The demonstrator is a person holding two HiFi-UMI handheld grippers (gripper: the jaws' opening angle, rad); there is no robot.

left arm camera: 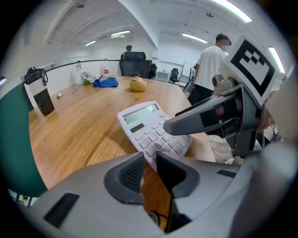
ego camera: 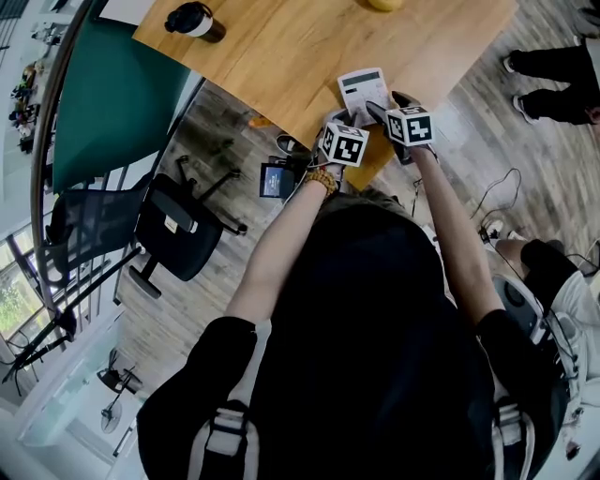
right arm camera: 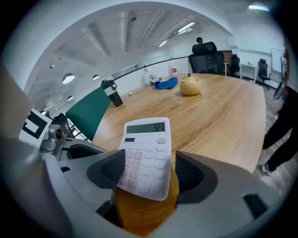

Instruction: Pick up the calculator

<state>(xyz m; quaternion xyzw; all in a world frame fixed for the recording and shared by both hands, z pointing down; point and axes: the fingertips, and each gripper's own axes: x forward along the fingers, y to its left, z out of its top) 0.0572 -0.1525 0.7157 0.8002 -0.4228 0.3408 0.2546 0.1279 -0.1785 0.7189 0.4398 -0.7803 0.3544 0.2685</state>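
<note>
The white calculator (right arm camera: pixel 146 155) lay at the near corner of the wooden table (ego camera: pixel 281 47), with its screen pointing away from the person. The right gripper (right arm camera: pixel 148 173) had its fingers wide apart, one on each side of the calculator. Its left pad (right arm camera: pixel 108 171) sat over the calculator's left edge, and its other pad stood a little way off, so it was not squeezing. The left gripper (left arm camera: pixel 149 172) was just beside it, low at the table's edge. Its fingers had only a thin gap between them, with nothing in it, and the calculator's corner lay just past their tips. In the left gripper view, one long finger of the right gripper reached across the keys. Far back on the table were a yellow round thing (right arm camera: pixel 190 86), a blue cloth (right arm camera: pixel 166 83) and a black cup (ego camera: pixel 194 21). A green board (ego camera: pixel 117 94) stood at the table's left side, with a black chair (ego camera: pixel 173 225) on the floor near it. A person in a white shirt (left arm camera: pixel 212 69) stood beyond the table.
</note>
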